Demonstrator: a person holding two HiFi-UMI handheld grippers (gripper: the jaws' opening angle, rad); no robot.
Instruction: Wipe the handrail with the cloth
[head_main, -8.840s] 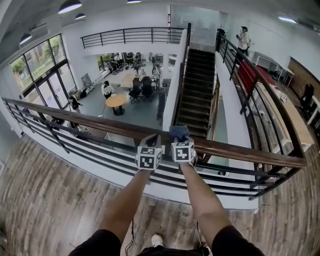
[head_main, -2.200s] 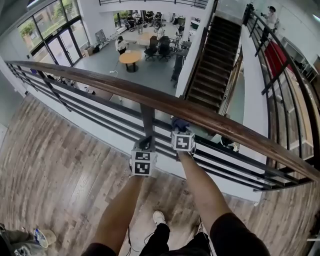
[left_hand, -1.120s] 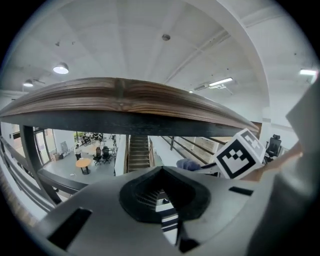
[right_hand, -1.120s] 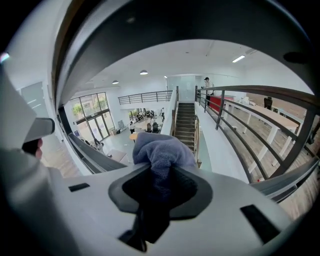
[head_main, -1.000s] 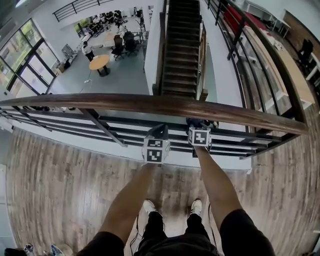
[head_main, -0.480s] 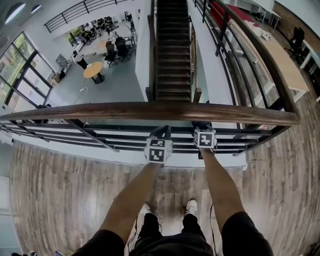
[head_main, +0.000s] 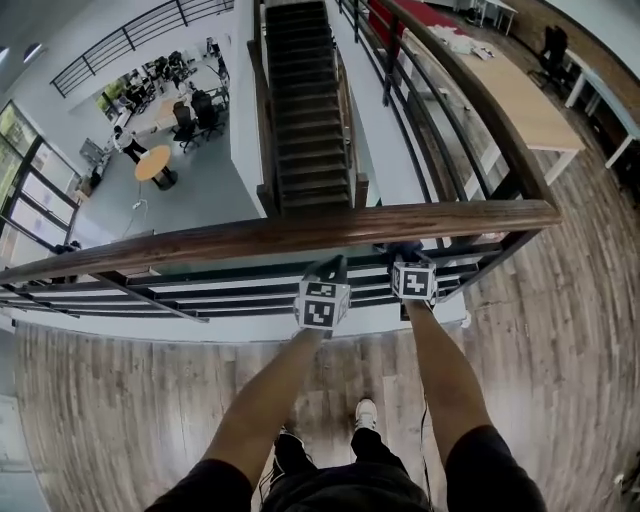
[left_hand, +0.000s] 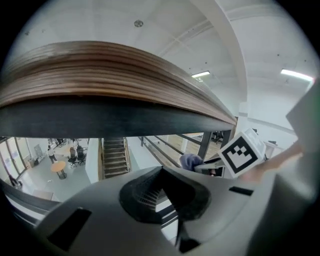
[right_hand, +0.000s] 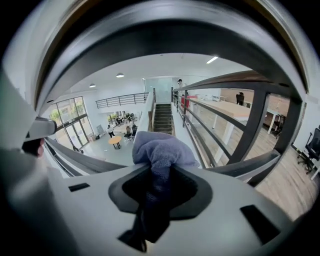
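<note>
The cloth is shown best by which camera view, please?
The right gripper view: the cloth sits large, pinched between the jaws. The left gripper view catches a small bunch; the head view, only a sliver.

Office atrium: staircase (head_main: 305, 120), desks (head_main: 505, 95), round table (head_main: 153, 163).

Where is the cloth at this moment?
The cloth sits right of centre in the head view, clamped in the right gripper just under the wooden handrail, beside the left gripper.
</note>
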